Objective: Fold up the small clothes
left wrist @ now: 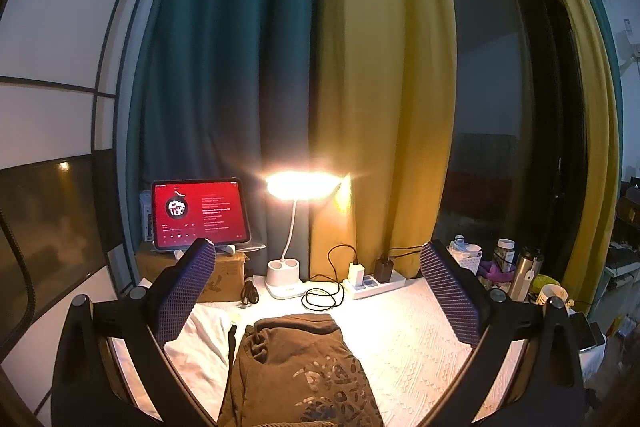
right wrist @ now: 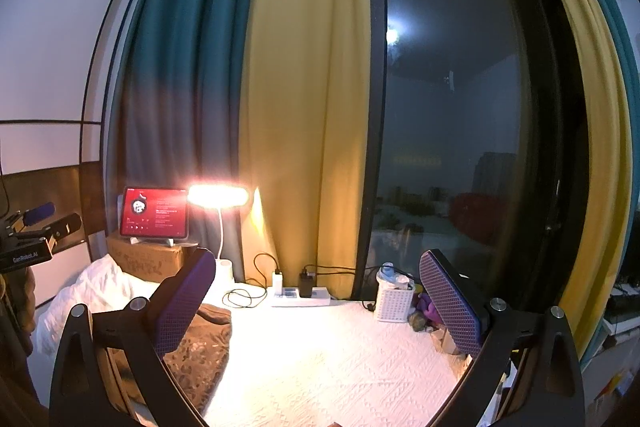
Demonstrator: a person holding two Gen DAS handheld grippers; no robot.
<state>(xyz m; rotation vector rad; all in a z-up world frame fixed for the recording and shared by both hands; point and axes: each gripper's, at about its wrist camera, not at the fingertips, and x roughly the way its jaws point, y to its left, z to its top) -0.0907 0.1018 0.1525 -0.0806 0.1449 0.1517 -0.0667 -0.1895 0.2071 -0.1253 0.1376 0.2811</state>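
A brown garment with a pale print (left wrist: 304, 371) lies on the white textured table cover (left wrist: 408, 339), its waistband toward the lamp. A white garment (left wrist: 200, 343) lies beside it on the left. My left gripper (left wrist: 320, 291) is open and empty, held above the brown garment. In the right wrist view the brown garment (right wrist: 200, 343) lies at the lower left and the white garment (right wrist: 92, 295) is bunched behind it. My right gripper (right wrist: 320, 299) is open and empty above the bare cover (right wrist: 328, 359), right of the brown garment. The left gripper (right wrist: 52, 223) shows at the far left of that view.
At the back stand a lit desk lamp (left wrist: 298, 187), a red-screened tablet (left wrist: 198, 213) on a cardboard box (left wrist: 226, 273), and a power strip (left wrist: 374, 283) with chargers and cables. A white basket (right wrist: 394, 301), jar, steel flask (left wrist: 526, 273) and mug (left wrist: 552, 295) crowd the right edge. Curtains and a dark window lie behind.
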